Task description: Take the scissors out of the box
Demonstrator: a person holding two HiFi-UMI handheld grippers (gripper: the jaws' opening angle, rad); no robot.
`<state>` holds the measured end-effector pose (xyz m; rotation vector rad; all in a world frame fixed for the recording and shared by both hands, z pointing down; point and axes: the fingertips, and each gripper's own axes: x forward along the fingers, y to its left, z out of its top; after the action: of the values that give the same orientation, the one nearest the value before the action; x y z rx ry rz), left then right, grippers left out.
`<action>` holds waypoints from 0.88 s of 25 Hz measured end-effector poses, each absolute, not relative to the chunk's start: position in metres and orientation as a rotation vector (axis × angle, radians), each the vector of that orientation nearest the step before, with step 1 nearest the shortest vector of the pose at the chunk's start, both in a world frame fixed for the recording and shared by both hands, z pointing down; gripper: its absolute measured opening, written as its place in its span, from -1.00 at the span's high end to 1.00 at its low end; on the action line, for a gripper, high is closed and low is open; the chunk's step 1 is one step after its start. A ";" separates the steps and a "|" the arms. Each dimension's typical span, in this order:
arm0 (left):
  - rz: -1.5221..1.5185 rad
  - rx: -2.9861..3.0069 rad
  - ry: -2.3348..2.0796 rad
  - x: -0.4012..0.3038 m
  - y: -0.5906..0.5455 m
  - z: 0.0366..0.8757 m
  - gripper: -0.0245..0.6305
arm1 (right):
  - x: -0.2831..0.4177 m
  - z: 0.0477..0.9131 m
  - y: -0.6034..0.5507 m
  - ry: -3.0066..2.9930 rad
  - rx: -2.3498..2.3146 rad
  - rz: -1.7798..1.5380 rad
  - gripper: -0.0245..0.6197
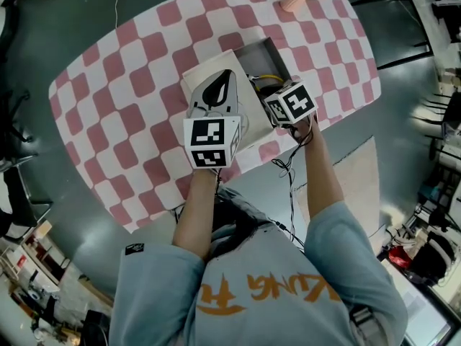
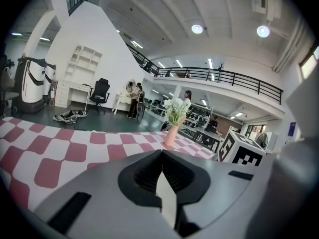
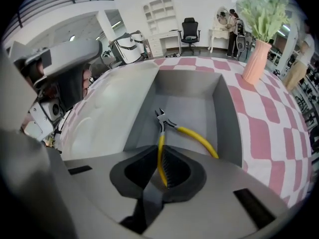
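The scissors (image 3: 164,126) lie on the floor of the open box (image 3: 224,116) on the tabletop (image 3: 269,128). The right gripper (image 3: 160,151) has its jaws closed narrowly on one yellow handle, while the left gripper (image 2: 162,156) hovers nearby, jaws pressed together on nothing. They look light and stiff with smooth sleeves, so gripped by one handle the other may swing; a hold nearer the pivot seems steadier.
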<state>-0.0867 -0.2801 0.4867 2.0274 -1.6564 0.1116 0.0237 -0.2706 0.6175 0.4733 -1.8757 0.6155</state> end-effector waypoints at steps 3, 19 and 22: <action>0.109 2.030 -1.655 -0.085 -0.276 0.485 0.86 | 0.024 0.607 -0.273 -1.920 0.563 0.625 0.83; 0.142 2.119 -1.629 -0.064 -0.254 0.459 0.86 | 0.050 0.523 -0.273 -2.161 0.941 0.649 0.83; 0.149 2.152 -1.627 -0.058 -0.250 0.449 0.86 | 0.062 0.500 -0.272 -2.199 1.046 0.657 0.83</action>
<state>-0.0576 -0.2501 0.4488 2.1525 -1.6270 0.1487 0.0624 -0.2717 0.5004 1.0463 -2.1993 0.6566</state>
